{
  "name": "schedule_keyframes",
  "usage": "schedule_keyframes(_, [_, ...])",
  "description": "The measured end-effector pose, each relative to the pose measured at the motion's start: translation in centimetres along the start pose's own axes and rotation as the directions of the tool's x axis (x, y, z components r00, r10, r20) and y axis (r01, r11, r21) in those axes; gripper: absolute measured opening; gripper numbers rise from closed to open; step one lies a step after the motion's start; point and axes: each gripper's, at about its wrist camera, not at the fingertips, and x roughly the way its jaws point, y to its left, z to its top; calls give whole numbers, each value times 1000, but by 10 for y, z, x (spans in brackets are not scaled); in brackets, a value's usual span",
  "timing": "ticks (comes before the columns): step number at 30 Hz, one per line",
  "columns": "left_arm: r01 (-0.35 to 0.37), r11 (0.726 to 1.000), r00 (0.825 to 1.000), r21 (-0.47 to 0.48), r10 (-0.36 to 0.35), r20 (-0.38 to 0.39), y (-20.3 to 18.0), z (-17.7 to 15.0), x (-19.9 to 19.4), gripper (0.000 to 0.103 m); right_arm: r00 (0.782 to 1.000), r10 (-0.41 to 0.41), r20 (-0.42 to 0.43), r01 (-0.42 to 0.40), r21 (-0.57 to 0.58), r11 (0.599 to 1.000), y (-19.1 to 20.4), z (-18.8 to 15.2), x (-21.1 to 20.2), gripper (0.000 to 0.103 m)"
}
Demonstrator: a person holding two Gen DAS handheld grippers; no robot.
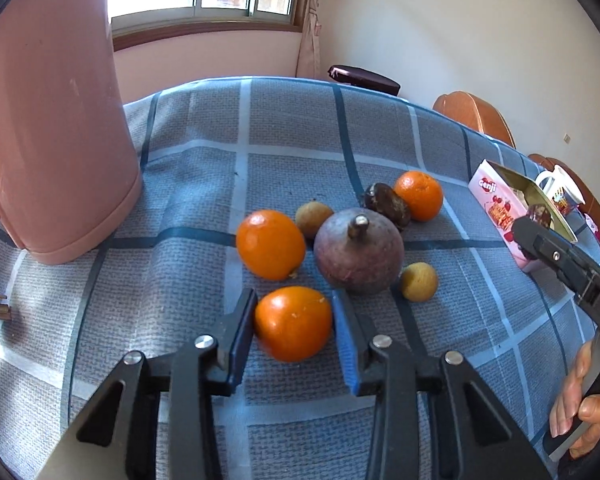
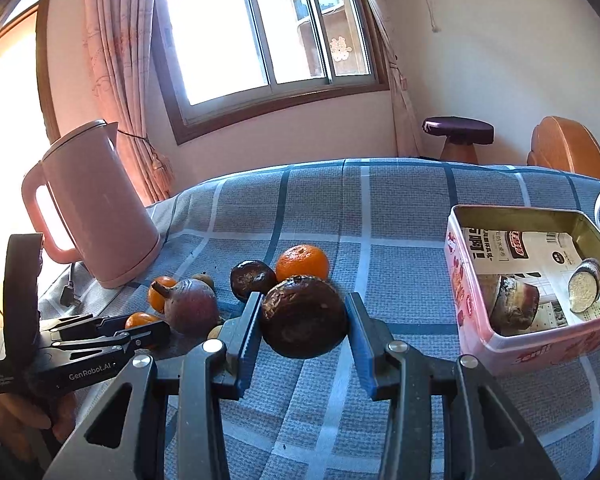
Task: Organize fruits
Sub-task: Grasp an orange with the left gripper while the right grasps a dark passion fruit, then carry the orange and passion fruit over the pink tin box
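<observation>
2 grippers are engaged: our left gripper (image 1: 294, 324) clamps an orange (image 1: 293, 322) resting on the tablecloth (image 1: 204, 128), and our right gripper (image 2: 302, 320) grasps a dark wrinkled fruit (image 2: 303, 316) held above it. We judge this the pick-and-carry step; next, we move both fruits into the pink tin (image 2: 476, 340).

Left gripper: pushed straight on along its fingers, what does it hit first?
Likely the large purple fruit, just beyond the orange that the left gripper grips; the other orange sits left of the line. Depth is uncertain.
</observation>
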Motion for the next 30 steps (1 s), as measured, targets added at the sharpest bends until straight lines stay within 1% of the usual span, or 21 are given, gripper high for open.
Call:
schedule_keyframes(2, [-10,1000,1000,-26,10,24,4,0,-4,39,1000,-3,20,3,1,1000,-2,1,-4,43])
schedule_keyframes(4, [-18,998,996,-54,23,89,11,1,-15,39,999,-12,50,12,0,1000,-3,4,-8,43])
schedule_keyframes(5, [-33,998,990,-60,41,137,12,2,-22,39,998,-20,66,20,-2,1000,-4,5,-11,43])
schedule_keyframes(6, [-53,997,979,-64,64,192,12,3,-30,39,996,-28,80,29,-8,1000,-4,6,-13,43])
schedule_keyframes(8, [-100,992,948,-76,119,295,11,3,-45,39,993,-50,106,53,-34,998,-3,7,-17,43])
schedule_keyframes(9, [-110,990,934,-87,133,332,11,2,-50,39,991,-65,118,71,-52,996,-2,8,-18,43])
schedule_keyframes(10, [-108,989,926,-99,136,352,11,2,-53,39,989,-79,128,88,-67,994,-2,9,-18,43])
schedule_keyframes(11, [-104,988,923,-110,137,359,11,2,-54,39,987,-89,136,99,-76,992,-2,9,-19,43])
schedule_keyframes(13, [-112,987,924,-117,147,354,9,4,-52,39,986,-87,141,99,-75,992,-6,10,-21,43])
schedule_keyframes(14, [-115,987,921,-115,150,360,8,4,-52,39,986,-85,142,96,-76,993,-8,11,-21,43])
schedule_keyframes(17, [-115,985,904,-129,157,397,4,2,-56,39,986,-84,143,100,-106,989,-11,10,-22,43])
schedule_keyframes(20, [-126,982,900,-140,172,401,-2,2,-56,39,984,-92,151,111,-125,986,-17,9,-24,43])
schedule_keyframes(23, [-147,981,895,-130,188,406,-14,1,-55,39,983,-105,154,123,-113,986,-28,11,-26,43])
schedule_keyframes(25, [-149,981,895,-123,187,404,-23,1,-53,39,982,-113,151,130,-107,986,-34,12,-26,43])
schedule_keyframes(30, [-134,986,905,-100,162,393,-51,2,-46,39,981,-132,144,146,-95,985,-50,13,-28,43])
